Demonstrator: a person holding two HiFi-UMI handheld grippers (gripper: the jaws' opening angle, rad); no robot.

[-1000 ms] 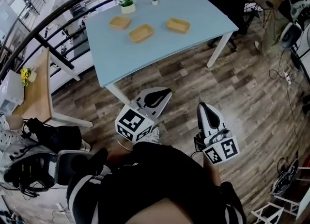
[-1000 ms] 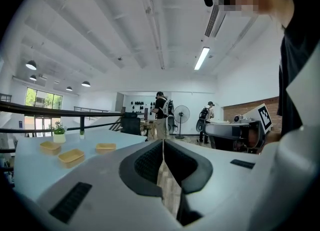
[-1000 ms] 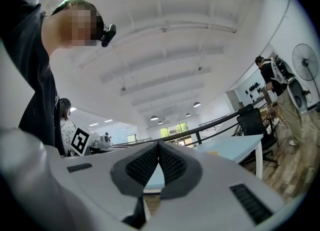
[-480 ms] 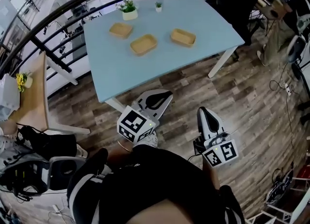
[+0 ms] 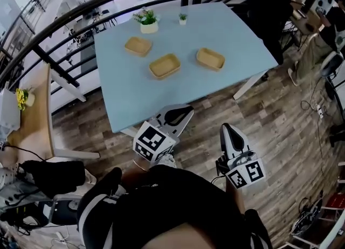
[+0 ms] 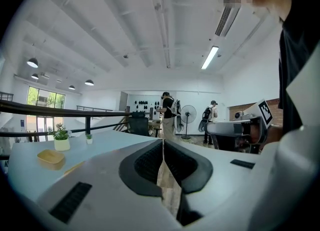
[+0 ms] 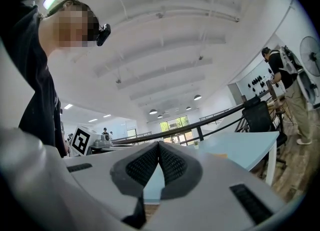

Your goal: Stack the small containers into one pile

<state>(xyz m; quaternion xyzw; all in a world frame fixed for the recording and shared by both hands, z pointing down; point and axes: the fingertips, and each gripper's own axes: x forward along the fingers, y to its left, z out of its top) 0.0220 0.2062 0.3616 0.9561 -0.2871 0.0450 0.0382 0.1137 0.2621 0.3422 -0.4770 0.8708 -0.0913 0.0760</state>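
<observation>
Holding my left gripper point(image 5: 182, 114) and my right gripper point(image 5: 226, 131) pinched shut with nothing in them, I see three small containers point(image 5: 138, 46) point(image 5: 165, 66) point(image 5: 210, 59) lying apart on the blue table point(image 5: 226, 29).

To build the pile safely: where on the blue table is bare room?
On the table, bare: the near strip before the middle container, and the corner beyond the right container. Crowded: by the left container and two plants.

Matt, wood-like containers point(image 5: 164, 66) on a smooth table point(image 5: 215, 32) — wood-grain floor point(image 5: 280, 113).
</observation>
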